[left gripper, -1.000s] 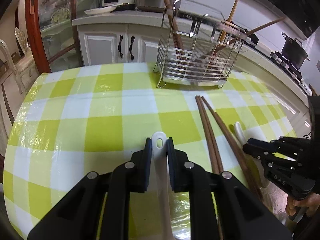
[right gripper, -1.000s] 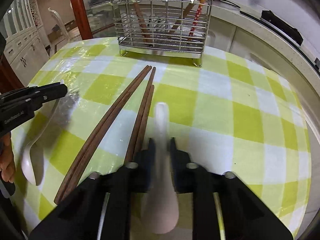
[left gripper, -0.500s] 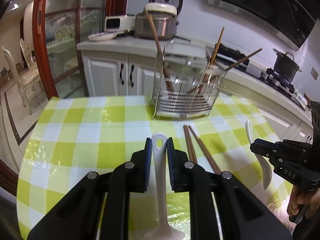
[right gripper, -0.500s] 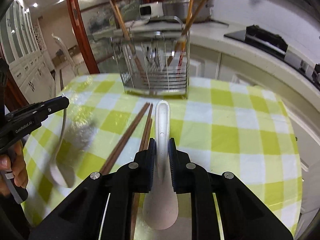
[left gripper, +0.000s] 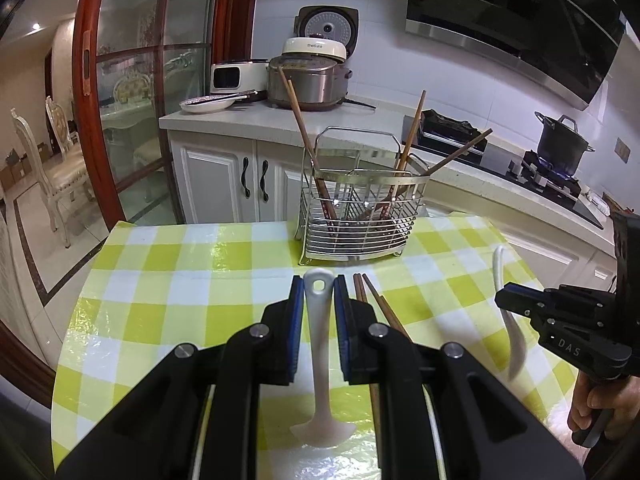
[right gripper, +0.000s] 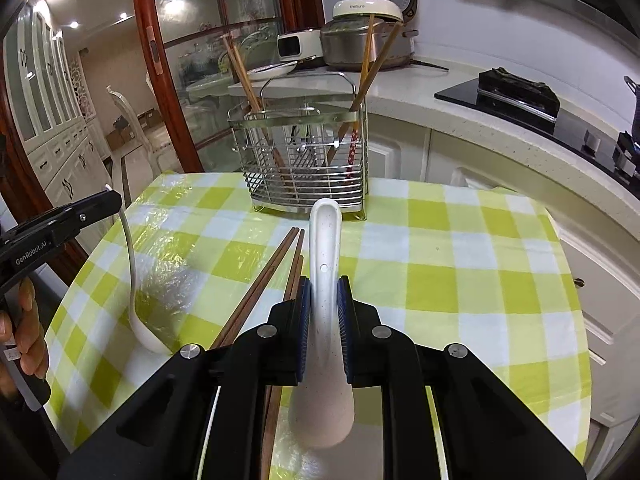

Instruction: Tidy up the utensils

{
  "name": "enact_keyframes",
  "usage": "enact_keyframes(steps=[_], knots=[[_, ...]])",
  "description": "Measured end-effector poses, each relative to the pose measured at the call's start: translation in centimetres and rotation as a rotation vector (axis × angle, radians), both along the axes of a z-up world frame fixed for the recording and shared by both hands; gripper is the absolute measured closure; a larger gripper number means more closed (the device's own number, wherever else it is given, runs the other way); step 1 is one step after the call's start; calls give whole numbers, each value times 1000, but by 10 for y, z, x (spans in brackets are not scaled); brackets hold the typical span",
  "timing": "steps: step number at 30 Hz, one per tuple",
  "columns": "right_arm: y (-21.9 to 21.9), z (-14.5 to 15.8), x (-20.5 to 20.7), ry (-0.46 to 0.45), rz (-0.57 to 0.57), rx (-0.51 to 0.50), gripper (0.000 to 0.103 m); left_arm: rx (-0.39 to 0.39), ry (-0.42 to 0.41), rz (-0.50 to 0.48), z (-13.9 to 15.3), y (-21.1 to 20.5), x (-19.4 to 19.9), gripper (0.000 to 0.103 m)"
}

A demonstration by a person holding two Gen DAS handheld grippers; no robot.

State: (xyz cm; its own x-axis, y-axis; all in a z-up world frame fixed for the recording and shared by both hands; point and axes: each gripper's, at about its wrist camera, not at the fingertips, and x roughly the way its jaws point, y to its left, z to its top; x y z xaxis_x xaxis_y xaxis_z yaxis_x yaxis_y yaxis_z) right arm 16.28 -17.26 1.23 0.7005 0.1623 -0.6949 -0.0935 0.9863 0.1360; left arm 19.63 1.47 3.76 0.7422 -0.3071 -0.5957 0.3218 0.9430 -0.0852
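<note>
My left gripper (left gripper: pixel 318 292) is shut on the handle of a white spoon (left gripper: pixel 320 344), whose bowl hangs low above the checked table (left gripper: pixel 168 280). My right gripper (right gripper: pixel 323 300) is shut on a speckled white spoon (right gripper: pixel 326 240), handle pointing at the wire utensil rack (right gripper: pixel 308 168). Each view shows the other gripper from the side: the right gripper (left gripper: pixel 516 304) with its spoon (left gripper: pixel 512 332), and the left gripper (right gripper: pixel 108 200) with its spoon (right gripper: pixel 132 280). Brown chopsticks (right gripper: pixel 268 276) lie on the cloth between the two grippers. The rack (left gripper: pixel 356 216) holds several chopsticks.
Behind the table runs a white counter (left gripper: pixel 224 120) with a rice cooker (left gripper: pixel 308 76) and a plate (left gripper: pixel 204 104). A stove with a black pot (left gripper: pixel 560 144) is at the right. A glass door (left gripper: pixel 132 80) and a chair (left gripper: pixel 60 168) stand at the left.
Both grippers have risen, lifting their spoons off the table. The views have tilted up, so the rack and the counter now sit lower in the frame.
</note>
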Motion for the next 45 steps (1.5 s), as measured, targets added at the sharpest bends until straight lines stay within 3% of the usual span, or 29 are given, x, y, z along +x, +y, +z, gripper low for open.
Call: enact_keyframes(steps=[4,7,19,22,23,26,33,37,41,45], knots=[[-3,0,-1,3,-4,1,89,0,-4,-6,1,-2,-2,88],[-3,-1,-2,4,-9,0,96,1,-5,-10,1,-2,-3,88],[-8,-17,6,57,-37,-26,95,-3,-6,-11,1,-1,-3,88],[-9,-32,13,102,-35,-47,89,-3,-7,-18,1,-2,-3,88],[-10,-38,15,115,-30,-48,83,-4,-7,-18,1,-2,-3,88],[-10,-58,20,140,-17,-83,42,-7,-8,-18,1,-1,-3,88],[-13,-91,39,163,-15,-97,39,-6,-6,-19,1,-1,-2,88],[-9,-101,49,153,7,-115,48,-9,-6,-14,0,0,-1,88],[-17,-96,50,154,-10,-66,92,-10,-4,-10,0,2,1,88],[-27,-83,41,128,-28,-28,95,-9,-5,-16,1,1,1,88]])
